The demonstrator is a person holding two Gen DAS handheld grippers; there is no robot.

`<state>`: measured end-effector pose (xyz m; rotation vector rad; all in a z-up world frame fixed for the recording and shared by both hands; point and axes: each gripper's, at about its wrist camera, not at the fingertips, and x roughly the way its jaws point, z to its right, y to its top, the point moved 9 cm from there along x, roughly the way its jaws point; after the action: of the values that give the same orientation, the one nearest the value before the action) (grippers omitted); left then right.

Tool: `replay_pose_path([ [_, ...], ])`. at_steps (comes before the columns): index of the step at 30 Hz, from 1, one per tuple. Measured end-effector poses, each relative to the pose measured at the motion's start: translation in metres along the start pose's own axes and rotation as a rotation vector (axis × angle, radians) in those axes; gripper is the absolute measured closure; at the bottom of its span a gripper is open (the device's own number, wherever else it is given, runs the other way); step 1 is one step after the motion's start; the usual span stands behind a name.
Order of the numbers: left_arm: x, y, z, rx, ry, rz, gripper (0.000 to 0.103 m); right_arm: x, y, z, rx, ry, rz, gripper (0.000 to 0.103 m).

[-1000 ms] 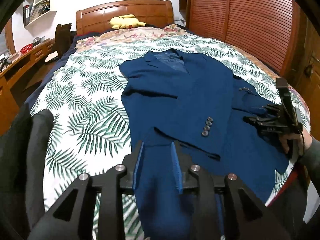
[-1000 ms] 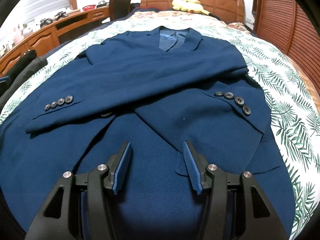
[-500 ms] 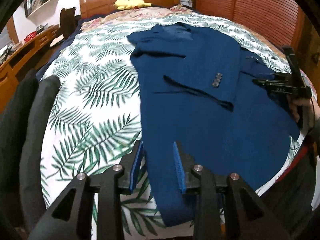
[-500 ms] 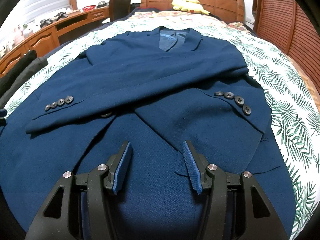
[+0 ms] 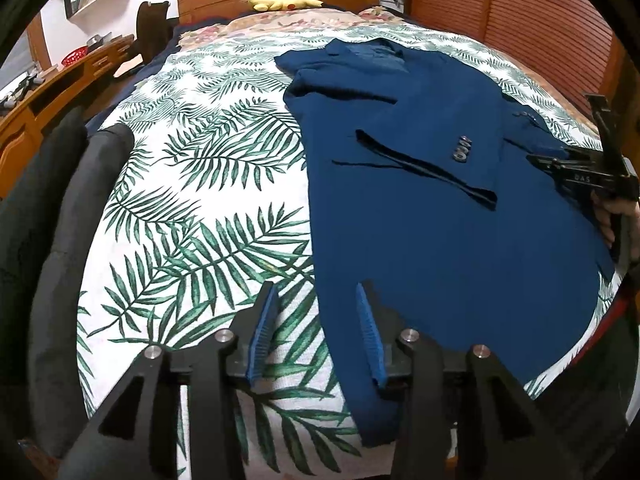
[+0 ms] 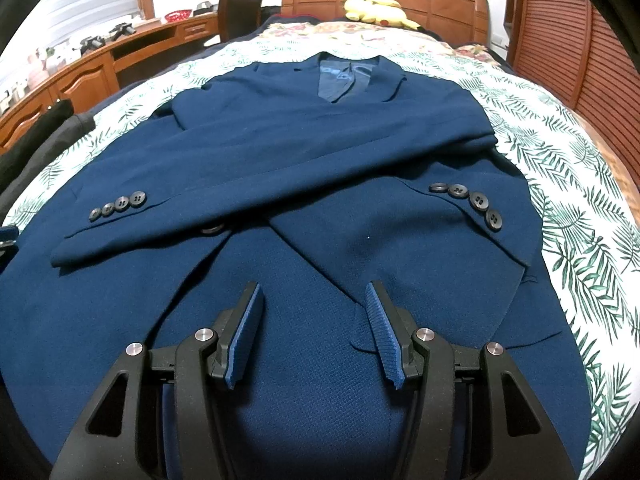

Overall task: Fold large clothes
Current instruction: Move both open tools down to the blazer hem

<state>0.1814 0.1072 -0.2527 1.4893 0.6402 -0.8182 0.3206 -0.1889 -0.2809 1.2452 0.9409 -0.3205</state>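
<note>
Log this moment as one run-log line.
left gripper: opening, straddling jacket edge | right gripper: open above jacket | sleeves crossed | bedspread

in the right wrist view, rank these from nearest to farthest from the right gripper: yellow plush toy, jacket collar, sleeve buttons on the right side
1. Sleeve buttons, just ahead and to the right of the right gripper.
2. Jacket collar, farther up the bed, near centre.
3. Yellow plush toy, farthest, by the headboard.

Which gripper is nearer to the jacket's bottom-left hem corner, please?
Left. The left gripper straddles that jacket edge, opening; the right gripper hovers mid-hem.
</note>
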Motion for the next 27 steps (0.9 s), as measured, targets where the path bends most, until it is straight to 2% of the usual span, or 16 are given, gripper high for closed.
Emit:
replay_pose_path([
  [8,0.001,-0.001,-0.005,-0.028,0.001,0.02,0.06,-0.003,0.0,0.002,-0.001,0.002,-0.02,0.048],
  [12,-0.007,-0.005,-0.003,-0.036,-0.003,0.029,0.06,-0.025,-0.007,0.008,-0.001,0.026,-0.043,0.048],
  [19,-0.022,-0.016,0.008,-0.043,-0.052,0.056,0.06,-0.091,-0.043,0.065,0.02,-0.055,-0.038,0.048],
  [23,-0.027,-0.02,0.013,-0.05,-0.065,0.069,0.06,-0.114,-0.071,0.098,0.059,-0.101,-0.067,0.048],
  [27,-0.029,-0.023,0.015,-0.063,-0.07,0.071,0.06,-0.126,-0.093,0.111,0.087,-0.105,-0.086,0.048],
])
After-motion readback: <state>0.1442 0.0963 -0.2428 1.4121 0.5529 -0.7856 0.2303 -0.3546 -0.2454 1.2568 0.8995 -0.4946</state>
